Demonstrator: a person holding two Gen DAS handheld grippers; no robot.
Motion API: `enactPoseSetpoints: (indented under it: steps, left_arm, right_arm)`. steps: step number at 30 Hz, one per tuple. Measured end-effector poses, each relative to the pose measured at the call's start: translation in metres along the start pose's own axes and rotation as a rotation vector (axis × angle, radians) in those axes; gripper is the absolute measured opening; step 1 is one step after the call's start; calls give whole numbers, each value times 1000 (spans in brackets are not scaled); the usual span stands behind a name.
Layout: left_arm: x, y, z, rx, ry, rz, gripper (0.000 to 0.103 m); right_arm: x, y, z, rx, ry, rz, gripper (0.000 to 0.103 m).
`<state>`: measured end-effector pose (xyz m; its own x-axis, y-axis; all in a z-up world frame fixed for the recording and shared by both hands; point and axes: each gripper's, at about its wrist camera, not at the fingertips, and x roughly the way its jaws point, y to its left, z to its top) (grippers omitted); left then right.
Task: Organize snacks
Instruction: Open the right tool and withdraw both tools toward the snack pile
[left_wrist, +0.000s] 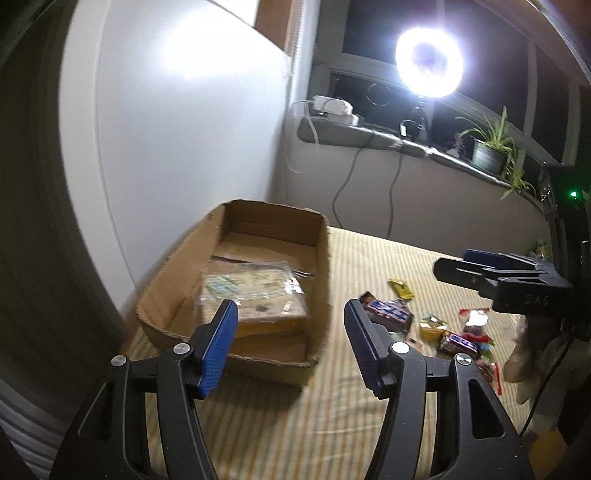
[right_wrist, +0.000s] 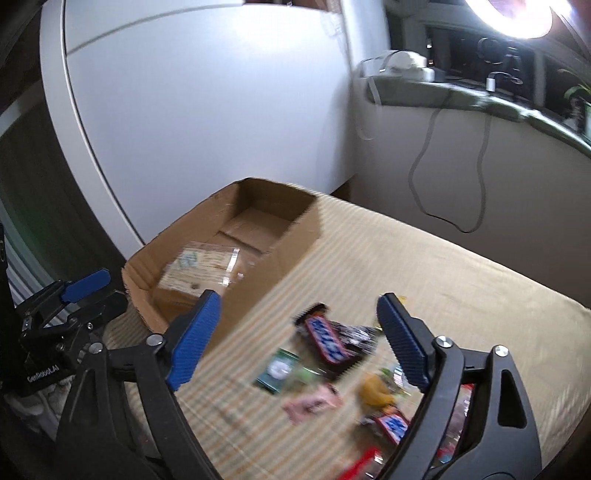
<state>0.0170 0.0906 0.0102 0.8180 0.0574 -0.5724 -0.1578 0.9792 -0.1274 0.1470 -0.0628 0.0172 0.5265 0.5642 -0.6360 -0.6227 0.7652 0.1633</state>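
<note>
A shallow cardboard box (left_wrist: 173, 291) (right_wrist: 295, 240) stands on the striped tablecloth (left_wrist: 388, 258), with a clear-wrapped pack of biscuits (left_wrist: 255, 291) (right_wrist: 207, 266) lying inside. Loose snacks lie to its right: a Snickers bar (left_wrist: 391, 312) (right_wrist: 328, 339), a second Snickers bar (left_wrist: 458, 341) (right_wrist: 395, 424), a yellow sachet (left_wrist: 400, 288), a green packet (right_wrist: 277, 371) and a pink wrapper (right_wrist: 314, 404). My left gripper (left_wrist: 291, 315) is open and empty above the box's near right corner. My right gripper (right_wrist: 299, 306) hangs open and empty over the snack pile, seen from the side at the right of the left wrist view (left_wrist: 480, 269).
A white wall panel (left_wrist: 177, 129) rises behind the box. A windowsill (left_wrist: 406, 142) carries a ring light (left_wrist: 428, 61), a potted plant (left_wrist: 489, 147) and white chargers, with cables (left_wrist: 347, 184) hanging down. A gloved hand (left_wrist: 524, 354) shows at the right edge.
</note>
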Motion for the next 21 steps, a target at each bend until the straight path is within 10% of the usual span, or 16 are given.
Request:
enactPoseSetpoints:
  steps: [12, 21]
  left_arm:
    - [18, -45, -18, 72, 80, -131, 59]
    - [40, -74, -33, 107, 170, -227, 38]
  right_arm:
    - [-45, -63, -65, 23, 50, -154, 97]
    - [-68, -76, -108, 40, 78, -102, 90]
